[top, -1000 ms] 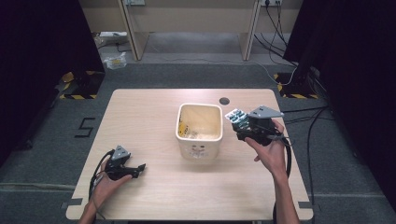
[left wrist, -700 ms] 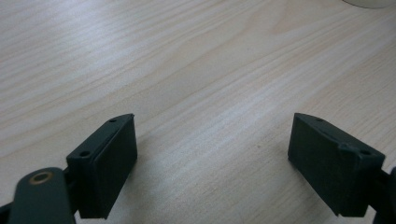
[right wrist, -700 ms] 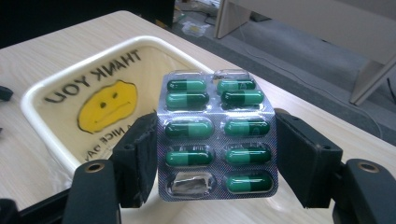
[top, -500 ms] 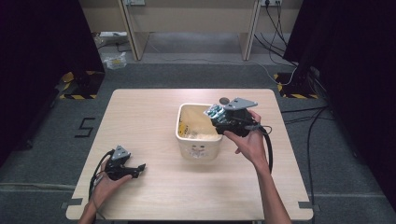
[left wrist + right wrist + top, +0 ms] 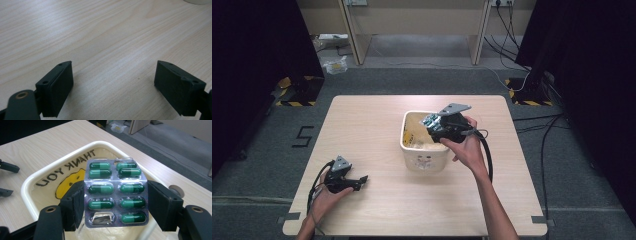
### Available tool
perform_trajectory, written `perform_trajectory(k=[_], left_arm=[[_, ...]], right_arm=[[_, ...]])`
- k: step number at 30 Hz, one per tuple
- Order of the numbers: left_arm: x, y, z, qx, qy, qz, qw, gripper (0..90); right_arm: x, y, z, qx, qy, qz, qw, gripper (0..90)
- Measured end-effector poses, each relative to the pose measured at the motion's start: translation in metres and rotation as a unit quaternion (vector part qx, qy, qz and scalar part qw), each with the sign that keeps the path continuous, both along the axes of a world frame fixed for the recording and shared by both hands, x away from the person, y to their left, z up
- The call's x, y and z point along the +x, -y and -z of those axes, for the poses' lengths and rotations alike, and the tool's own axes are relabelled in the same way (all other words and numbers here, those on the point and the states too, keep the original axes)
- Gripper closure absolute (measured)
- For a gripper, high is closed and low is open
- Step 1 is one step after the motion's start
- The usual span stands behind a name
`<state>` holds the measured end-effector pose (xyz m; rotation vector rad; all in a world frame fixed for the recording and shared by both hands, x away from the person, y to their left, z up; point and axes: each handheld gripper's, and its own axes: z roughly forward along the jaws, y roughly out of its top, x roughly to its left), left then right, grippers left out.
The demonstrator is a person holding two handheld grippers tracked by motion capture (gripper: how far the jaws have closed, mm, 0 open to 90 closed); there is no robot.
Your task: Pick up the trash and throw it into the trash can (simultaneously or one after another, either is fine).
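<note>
the right gripper (image 5: 115, 202) has its two black jaws clamped on the side edges of a blister pack (image 5: 115, 195) of green capsules, one pad on each long edge, so the silver sheet stands flat between them with its face to the gripper's camera. nine capsules sit in their pockets, and the pocket at the lower left of the sheet is torn open. in the high view the same right gripper (image 5: 434, 125) is held in the person's right hand (image 5: 467, 147), with the pack at its tip.

directly beyond and beneath the pack is a cream tub (image 5: 27, 182) with a rounded rim; the pack hangs over its open mouth. inside the tub lies a bag printed with "thank you" and a yellow face. in the high view the tub (image 5: 424, 160) stands near the middle of the wooden table (image 5: 372, 115), and the right gripper is above its far right part.

the left gripper (image 5: 113, 85) has its jaws spread wide with nothing between them, only bare table wood under them. in the high view the left gripper (image 5: 357, 181) rests low at the near left of the table, well apart from the tub, held in the left hand (image 5: 328, 192).
</note>
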<state>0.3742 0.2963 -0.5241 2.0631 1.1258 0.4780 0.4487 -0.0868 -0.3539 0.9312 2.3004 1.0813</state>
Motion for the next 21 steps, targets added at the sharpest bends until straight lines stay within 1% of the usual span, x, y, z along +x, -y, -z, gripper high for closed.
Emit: perform_trajectory(k=[1,4,7,8,11,12,15,16,17,19,20,21], left_arm=[[0.0,0.0,0.0,-0.001,0.0,0.0,1.0,14.7],[0.0,0.0,0.0,0.0,0.0,0.0,1.0,14.7],[0.0,0.0,0.0,0.0,0.0,0.0,1.0,14.7],[0.0,0.0,0.0,0.0,0.0,0.0,1.0,14.7],[0.0,0.0,0.0,0.0,0.0,0.0,1.0,14.7],[0.0,0.0,0.0,0.0,0.0,0.0,1.0,14.7],[0.0,0.0,0.0,0.0,0.0,0.0,1.0,14.7],[0.0,0.0,0.0,0.0,0.0,0.0,1.0,14.7],[0.0,0.0,0.0,0.0,0.0,0.0,1.0,14.7],[0.0,0.0,0.0,0.0,0.0,0.0,1.0,14.7],[0.0,0.0,0.0,0.0,0.0,0.0,1.0,14.7],[0.0,0.0,0.0,0.0,0.0,0.0,1.0,14.7]], right_arm=[[0.003,-0.004,0.002,0.001,-0.005,-0.005,1.0,34.8],[0.005,-0.009,0.004,-0.001,-0.011,-0.008,0.9999,34.8],[0.01,-0.018,0.008,-0.011,-0.022,-0.013,0.9996,34.7],[0.01,-0.018,0.008,-0.011,-0.022,-0.013,0.9996,34.7],[0.014,-0.022,0.012,-0.01,-0.037,-0.016,0.9991,34.7],[0.016,-0.023,0.013,-0.015,-0.037,-0.017,0.9991,34.7],[0.017,-0.03,0.017,-0.026,-0.051,-0.02,0.9982,34.7],[0.017,-0.03,0.017,-0.026,-0.051,-0.02,0.9982,34.7],[0.017,-0.033,0.018,-0.031,-0.055,-0.025,0.9977,34.7],[0.018,-0.034,0.019,-0.034,-0.056,-0.028,0.9975,34.7],[0.017,-0.036,0.02,-0.035,-0.062,-0.026,0.9971,34.7],[0.018,-0.039,0.021,-0.039,-0.064,-0.032,0.9967,34.7]])
